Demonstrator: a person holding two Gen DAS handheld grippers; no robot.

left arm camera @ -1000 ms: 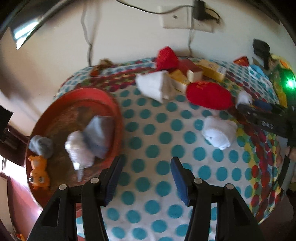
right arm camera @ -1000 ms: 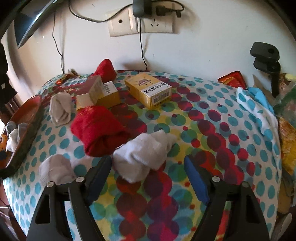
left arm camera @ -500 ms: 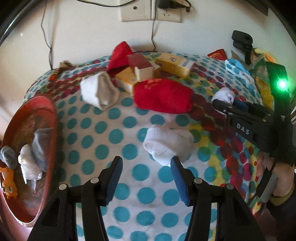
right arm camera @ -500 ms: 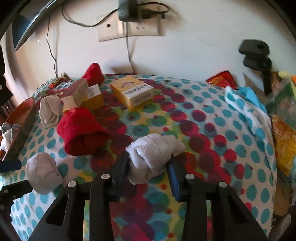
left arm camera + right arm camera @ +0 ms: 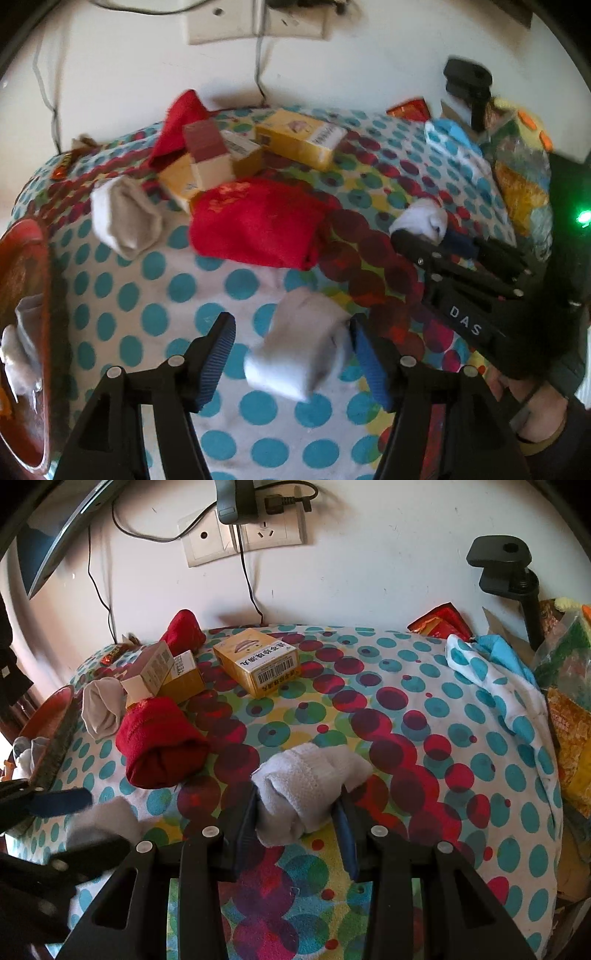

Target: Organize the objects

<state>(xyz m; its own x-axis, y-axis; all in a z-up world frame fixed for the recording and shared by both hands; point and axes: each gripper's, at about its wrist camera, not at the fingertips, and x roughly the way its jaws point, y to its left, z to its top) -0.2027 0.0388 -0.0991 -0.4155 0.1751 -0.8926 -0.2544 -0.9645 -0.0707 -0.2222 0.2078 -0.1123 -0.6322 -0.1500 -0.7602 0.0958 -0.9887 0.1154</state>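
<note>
My right gripper (image 5: 295, 812) is shut on a rolled white sock (image 5: 306, 782), which also shows in the left wrist view (image 5: 421, 221). My left gripper (image 5: 291, 343) is open around a second white sock roll (image 5: 299, 350) that lies on the dotted cloth; it also shows in the right wrist view (image 5: 99, 823). A rolled red sock (image 5: 258, 225) lies beyond it, with a grey-white sock (image 5: 125, 214) to its left. A red tray (image 5: 22, 295) at the left edge holds several small socks.
Yellow boxes (image 5: 258, 664) and a small maroon box (image 5: 210, 155) sit at the back near another red sock (image 5: 183, 629). A blue-white cloth (image 5: 491, 679), snack bags (image 5: 569, 720) and a black clamp (image 5: 506, 568) crowd the right. A wall socket with cables (image 5: 243, 535) is behind.
My left gripper swung right from the tray and moved in around the white sock roll. My right gripper closed on its white sock.
</note>
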